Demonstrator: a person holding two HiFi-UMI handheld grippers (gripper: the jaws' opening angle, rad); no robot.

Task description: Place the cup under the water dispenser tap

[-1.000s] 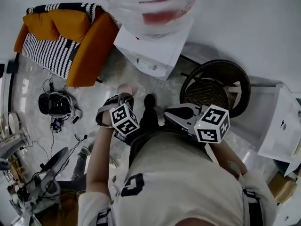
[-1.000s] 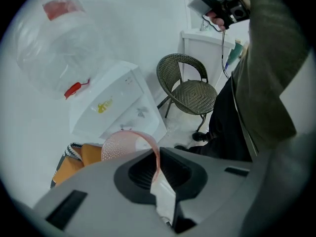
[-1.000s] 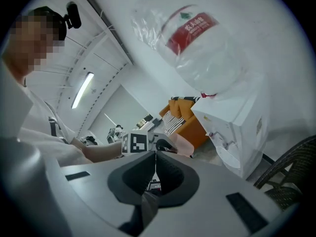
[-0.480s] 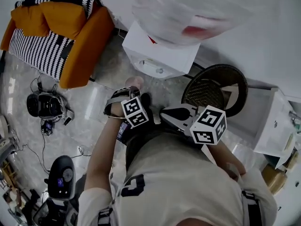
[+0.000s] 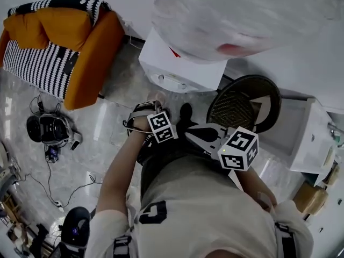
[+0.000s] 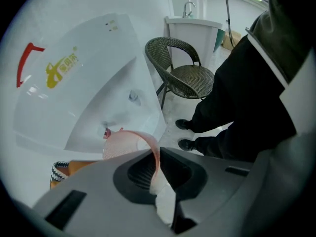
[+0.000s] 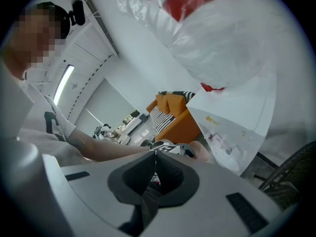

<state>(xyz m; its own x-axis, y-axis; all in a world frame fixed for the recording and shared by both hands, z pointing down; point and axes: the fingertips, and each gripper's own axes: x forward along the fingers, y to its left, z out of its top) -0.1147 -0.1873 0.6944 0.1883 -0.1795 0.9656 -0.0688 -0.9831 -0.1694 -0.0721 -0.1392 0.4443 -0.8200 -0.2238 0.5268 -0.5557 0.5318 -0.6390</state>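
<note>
Pinches the cup (image 6: 123, 144) rim in jaws of left gripper (image 6: 157, 157), near the tap (image 6: 106, 132), ready for lowering beneath; holds right gripper (image 7: 154, 158) jaws closed, empty, aside.

- My left gripper (image 5: 152, 104) sank away from my head, so it looked smaller from above, and it slid rightward in the head view.
- The pink cup (image 5: 157, 95) pinched in it came nearer to the front of the water dispenser (image 5: 185, 71) than it was.
- The gap between my left gripper and my right gripper (image 7: 154, 155) narrowed.
- My head view shifted: the big bottle (image 5: 242, 15) on the dispenser spread wider across the top, and the orange sofa (image 5: 86, 52) slid toward the left edge.
</note>
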